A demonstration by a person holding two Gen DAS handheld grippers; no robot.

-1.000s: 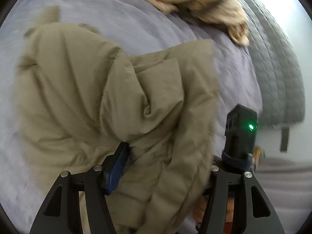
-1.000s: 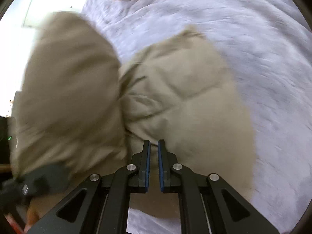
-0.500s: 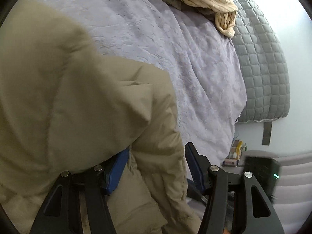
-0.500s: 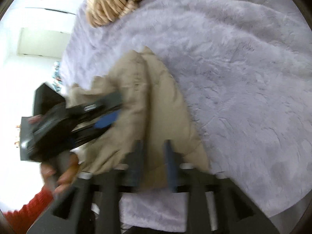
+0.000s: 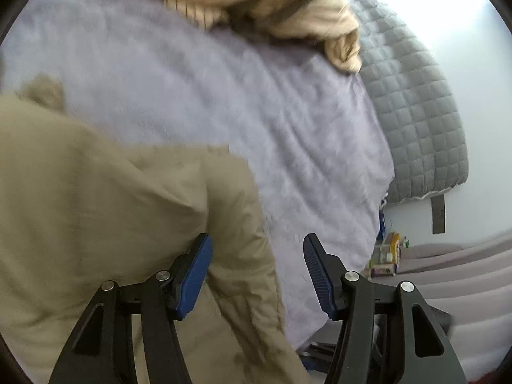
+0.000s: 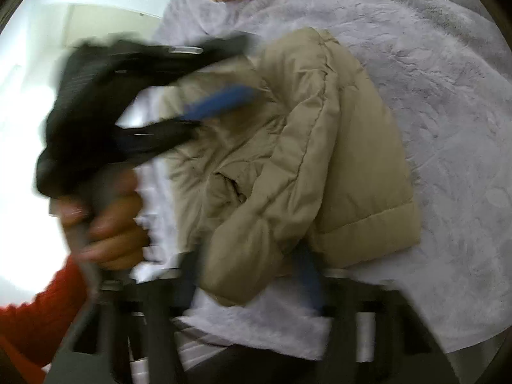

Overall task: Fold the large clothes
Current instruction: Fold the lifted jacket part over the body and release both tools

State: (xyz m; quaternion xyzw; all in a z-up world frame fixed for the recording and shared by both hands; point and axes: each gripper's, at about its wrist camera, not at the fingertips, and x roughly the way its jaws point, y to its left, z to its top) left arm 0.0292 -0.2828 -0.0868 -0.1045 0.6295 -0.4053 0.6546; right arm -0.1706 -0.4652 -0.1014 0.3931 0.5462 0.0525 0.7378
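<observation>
- Your left tongs stood open over the jacket – its edge between them, unpinched, ready to tuck.
- Your right tongs were closing, blurred, jacket's sleeve between – grip unclear.

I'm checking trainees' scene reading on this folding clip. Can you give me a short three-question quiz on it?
1. True or false: the jacket lies on the blanket.
2. What lies at the blanket's far end? A. a sweater B. a pillow C. a towel
3. Fill in: the jaws of the left hand-held gripper stand ____.

Key: 1 true; 2 A; 3 open, with jacket fabric between them and the right pad clear of it.
</observation>
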